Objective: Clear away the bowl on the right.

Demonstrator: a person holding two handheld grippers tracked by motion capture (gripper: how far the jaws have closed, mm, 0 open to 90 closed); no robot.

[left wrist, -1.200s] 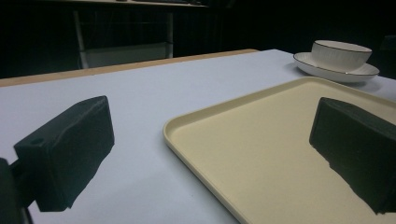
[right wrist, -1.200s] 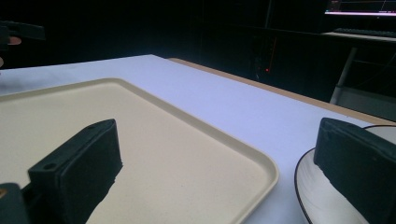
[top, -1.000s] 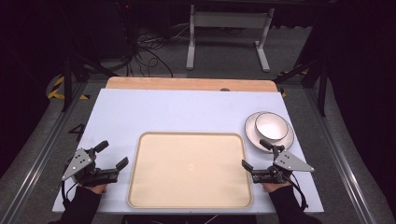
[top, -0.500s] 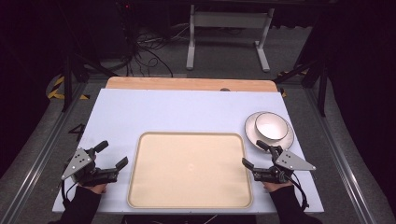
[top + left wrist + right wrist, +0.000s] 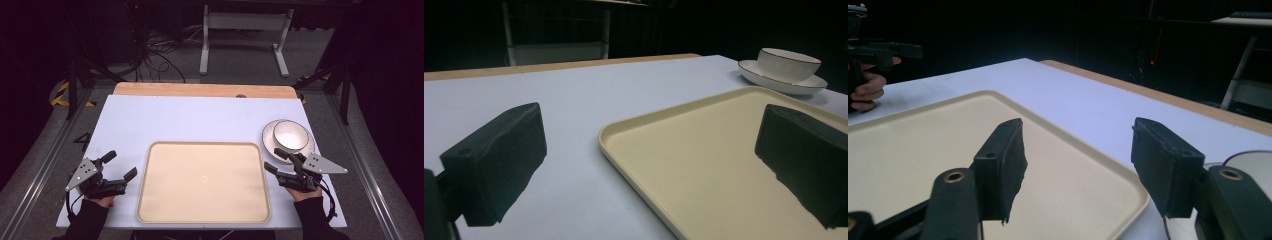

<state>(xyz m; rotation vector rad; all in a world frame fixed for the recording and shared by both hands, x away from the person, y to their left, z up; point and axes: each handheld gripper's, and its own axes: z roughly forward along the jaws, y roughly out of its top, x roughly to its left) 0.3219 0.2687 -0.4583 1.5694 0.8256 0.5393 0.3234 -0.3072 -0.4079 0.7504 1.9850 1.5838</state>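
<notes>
We see a cream tray [image 5: 204, 182] lying flat on the pale blue tabletop [image 5: 200, 117], nearer the person's edge than the far one. Just off its far right corner sits a white bowl [image 5: 290, 135] on a white saucer [image 5: 272, 146], the bowl upright, a dark line around its rim; in the left gripper view both stand beyond the tray's far corner, apart from the tray.

Left gripper [image 5: 119, 167]: held low at the tray's left side, near its rim but apart from it. Its jaws are spread wide, with nothing between them; the left gripper view looks across the tray's near corner [image 5: 606, 134] toward the bowl [image 5: 788, 62].

Right gripper [image 5: 275, 161]: at the tray's right side, the tips close to the saucer's near rim. Its jaws have just been closing and now stand partly apart, with nothing between them. In the right gripper view the tray's corner [image 5: 1140, 197] lies below the gap, and the saucer's edge [image 5: 1248, 162] shows behind the right-hand jaw. We cannot tell whether that jaw touches the saucer.

Farther off in that view, the left hand [image 5: 867, 90] grips its tool past the tray.

A strip of bare wood [image 5: 200, 90] runs along the tabletop's far edge.
</notes>
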